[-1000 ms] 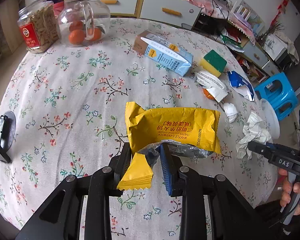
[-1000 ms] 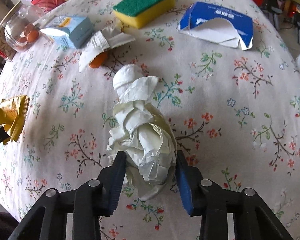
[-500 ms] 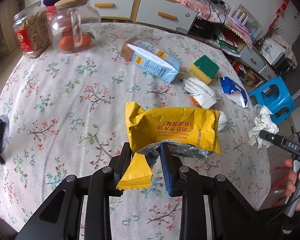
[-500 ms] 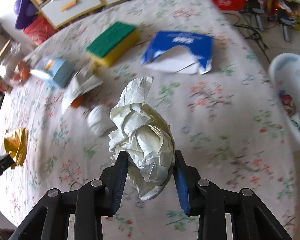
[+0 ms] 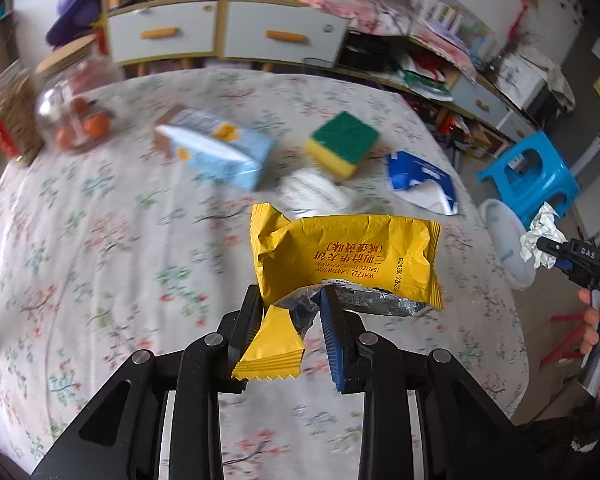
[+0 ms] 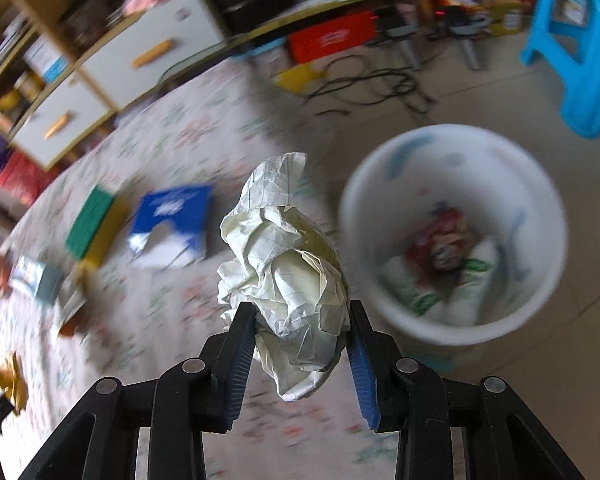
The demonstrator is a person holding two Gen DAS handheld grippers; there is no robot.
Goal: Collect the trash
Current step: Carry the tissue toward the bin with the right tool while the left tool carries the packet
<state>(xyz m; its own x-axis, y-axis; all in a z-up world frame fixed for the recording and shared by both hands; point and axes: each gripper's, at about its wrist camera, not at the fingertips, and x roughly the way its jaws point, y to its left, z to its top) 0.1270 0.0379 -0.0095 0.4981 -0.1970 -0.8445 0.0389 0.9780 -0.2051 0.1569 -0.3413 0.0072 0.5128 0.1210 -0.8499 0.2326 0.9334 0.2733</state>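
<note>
In the right wrist view, the right gripper [image 6: 302,344] clamps a paper wad [image 6: 288,276] at frame centre; the bin [image 6: 452,236] lies to the right of the fingers and is nearer this hand. The left gripper [image 5: 290,328] pinches a yellow wrapper [image 5: 348,258] over the table [image 5: 100,240], its long axis across the frame.

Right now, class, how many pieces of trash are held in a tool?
2: yellow wrapper in the left tool; crumpled paper in the right tool, beside the white bin.
</note>
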